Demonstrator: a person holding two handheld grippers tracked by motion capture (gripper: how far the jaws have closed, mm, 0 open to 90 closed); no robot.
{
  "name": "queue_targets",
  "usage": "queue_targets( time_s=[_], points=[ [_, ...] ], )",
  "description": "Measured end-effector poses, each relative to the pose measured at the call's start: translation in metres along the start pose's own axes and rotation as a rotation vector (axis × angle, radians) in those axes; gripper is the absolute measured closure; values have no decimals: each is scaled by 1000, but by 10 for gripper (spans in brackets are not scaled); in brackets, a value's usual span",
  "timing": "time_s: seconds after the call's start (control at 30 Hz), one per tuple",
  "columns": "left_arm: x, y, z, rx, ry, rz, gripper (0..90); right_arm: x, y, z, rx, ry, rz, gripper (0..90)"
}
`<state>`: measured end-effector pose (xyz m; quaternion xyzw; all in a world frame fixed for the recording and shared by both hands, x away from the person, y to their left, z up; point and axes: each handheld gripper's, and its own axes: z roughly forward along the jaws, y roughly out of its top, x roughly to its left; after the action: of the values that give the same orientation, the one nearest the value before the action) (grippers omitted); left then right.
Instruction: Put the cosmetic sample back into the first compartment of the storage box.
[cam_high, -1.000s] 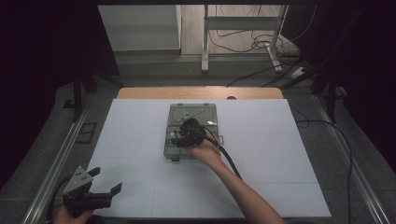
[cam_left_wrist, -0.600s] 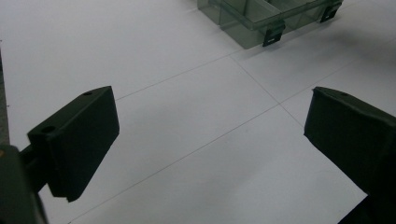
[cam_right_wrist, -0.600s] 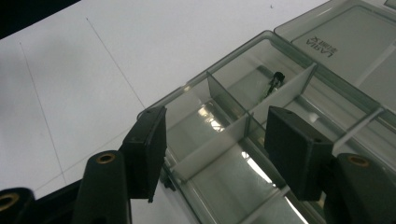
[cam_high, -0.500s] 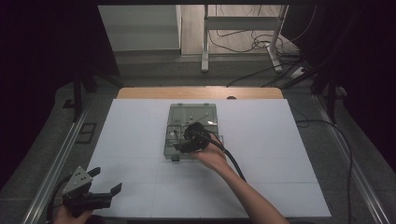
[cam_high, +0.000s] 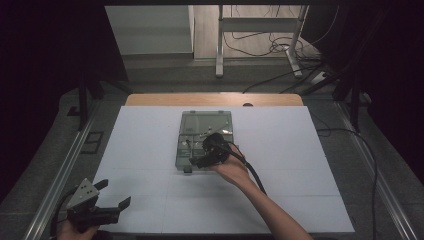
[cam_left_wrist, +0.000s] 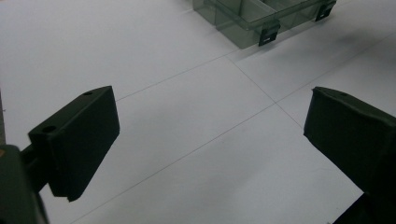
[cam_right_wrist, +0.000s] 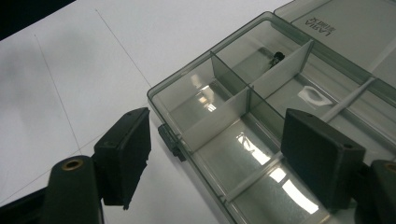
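A clear grey compartment box (cam_high: 186, 150) lies open in the middle of the white table cover, its lid (cam_high: 206, 121) folded back on the far side. My right gripper (cam_high: 199, 160) hovers open over the box's near end, jaws spread above the near compartments (cam_right_wrist: 205, 107) with nothing between them (cam_right_wrist: 217, 135). A small dark item (cam_right_wrist: 276, 57) lies in a far compartment and a pale scrap (cam_right_wrist: 313, 95) in another. My left gripper (cam_high: 114, 194) rests open at the near left corner, and the box's latches (cam_left_wrist: 268, 33) show far ahead of its jaws (cam_left_wrist: 210, 112).
The white cover (cam_high: 300, 150) spans the table, marked with thin grid lines. Metal rails (cam_high: 60, 175) run along both sides. Cables (cam_high: 280, 47) and a stand's legs (cam_high: 219, 45) lie on the floor beyond the far edge.
My right gripper has drawn back over the box toward its near edge. The left gripper has stayed where it was.
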<state>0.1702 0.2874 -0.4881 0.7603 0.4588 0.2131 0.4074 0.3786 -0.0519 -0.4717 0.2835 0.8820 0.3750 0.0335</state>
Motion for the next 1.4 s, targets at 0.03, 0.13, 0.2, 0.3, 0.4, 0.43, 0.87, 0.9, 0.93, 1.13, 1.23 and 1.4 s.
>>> queue_targets(
  time_s=[0.03, 0.13, 0.2, 0.3, 0.4, 0.43, 0.87, 0.9, 0.93, 1.13, 1.23, 1.4],
  points=[
    [0, 0, 0, 0, 1, 1, 40, 0, -1, -2, -3, -1, -7, 231],
    [0, 0, 0, 0, 1, 0, 40, 0, -2, -4, 2, -8, -9, 219],
    [0, 0, 0, 1, 3, -1, 40, -1, -3, -6, 4, -8, -7, 212],
    [0, 0, 0, 2, 6, -2, 40, -1, -5, -11, 1, -7, -1, 183],
    [0, 0, 0, 2, 7, -3, 39, -1, -7, -14, -6, -1, 3, 172],
    [0, 0, 0, 2, 7, -4, 39, -1, -8, -15, -9, 4, 6, 168],
    [0, 0, 0, 4, 10, -5, 39, -4, -27, -40, -17, -17, 1, 93],
    [0, 0, 0, 4, 10, -6, 40, -4, -29, -43, -18, -11, 8, 81],
    [0, 0, 0, 4, 10, -6, 40, -4, -30, -44, -20, -12, 6, 71],
    [0, 0, 0, 4, 12, -7, 39, -2, -35, -49, -27, -28, -1, 26],
    [0, 0, 0, 4, 13, -6, 39, -1, -39, -53, -28, -33, -1, 15],
    [0, 0, 0, 5, 14, -7, 39, 0, -46, -60, -32, -47, -1, 5]
  ],
)
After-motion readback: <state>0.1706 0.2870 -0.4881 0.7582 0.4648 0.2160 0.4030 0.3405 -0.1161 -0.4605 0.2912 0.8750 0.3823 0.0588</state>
